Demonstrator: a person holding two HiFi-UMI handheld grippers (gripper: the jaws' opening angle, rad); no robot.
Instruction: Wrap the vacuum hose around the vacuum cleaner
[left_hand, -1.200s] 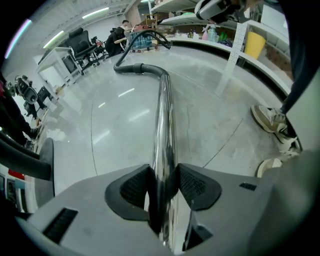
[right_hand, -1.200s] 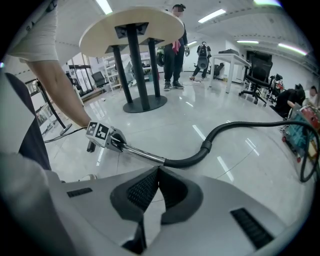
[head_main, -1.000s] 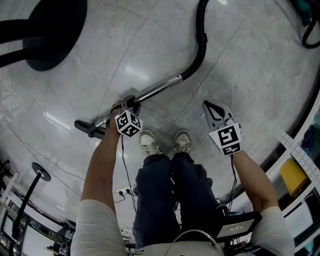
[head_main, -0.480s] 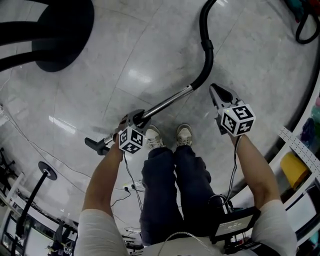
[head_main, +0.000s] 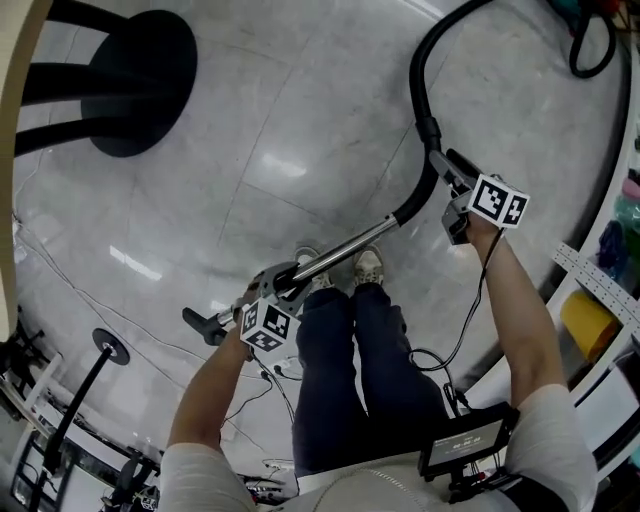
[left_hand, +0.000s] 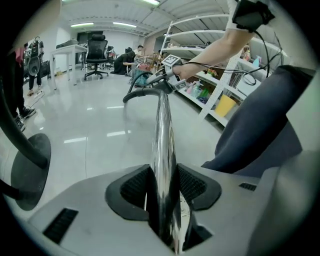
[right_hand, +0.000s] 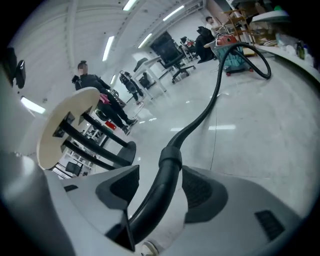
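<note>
The left gripper (head_main: 278, 288), at 7 o'clock in the head view, is clamped tight on the chrome wand (head_main: 345, 250). The right gripper (right_hand: 162, 189), at 2 o'clock, has just been opening its jaws, which stand loose around the black bent end (right_hand: 155, 200). I judge that end could slip out and swing down. Beyond it the hose (head_main: 420, 70), black and limp, curves off toward 1 o'clock over the floor (head_main: 250, 130), not yet wound.

The left hand-held gripper (head_main: 276, 284) holds the chrome wand (head_main: 345, 255) of the black hose (head_main: 424, 85).
</note>
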